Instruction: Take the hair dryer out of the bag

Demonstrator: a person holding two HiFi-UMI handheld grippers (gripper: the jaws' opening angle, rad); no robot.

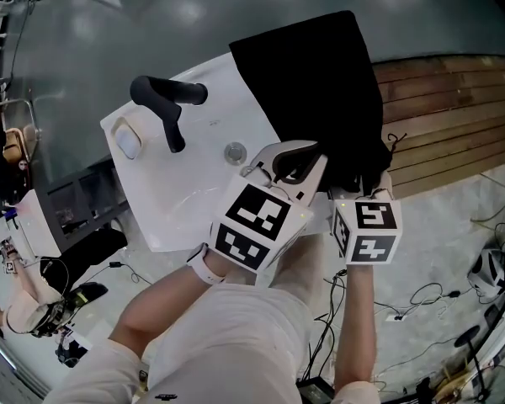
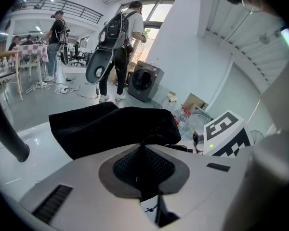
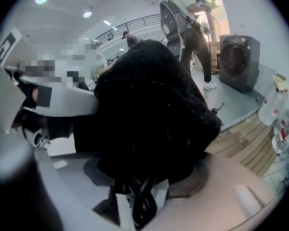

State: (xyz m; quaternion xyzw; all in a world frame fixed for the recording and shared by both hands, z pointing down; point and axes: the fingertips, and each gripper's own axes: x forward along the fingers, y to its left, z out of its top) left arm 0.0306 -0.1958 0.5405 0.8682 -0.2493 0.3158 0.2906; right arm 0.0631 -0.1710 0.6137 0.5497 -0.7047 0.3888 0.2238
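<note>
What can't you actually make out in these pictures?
Inside of the black cloth bag: all views, its own fabric covers it.
Small round object on the white table: head view, too small to identify.
Right gripper jaw tips: right gripper view, the bag's bulk drapes over them; only looped black cord shows between.

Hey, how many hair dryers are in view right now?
1. The hair dryer lies on the white table, left of the black bag. The bag could hide another.
</note>
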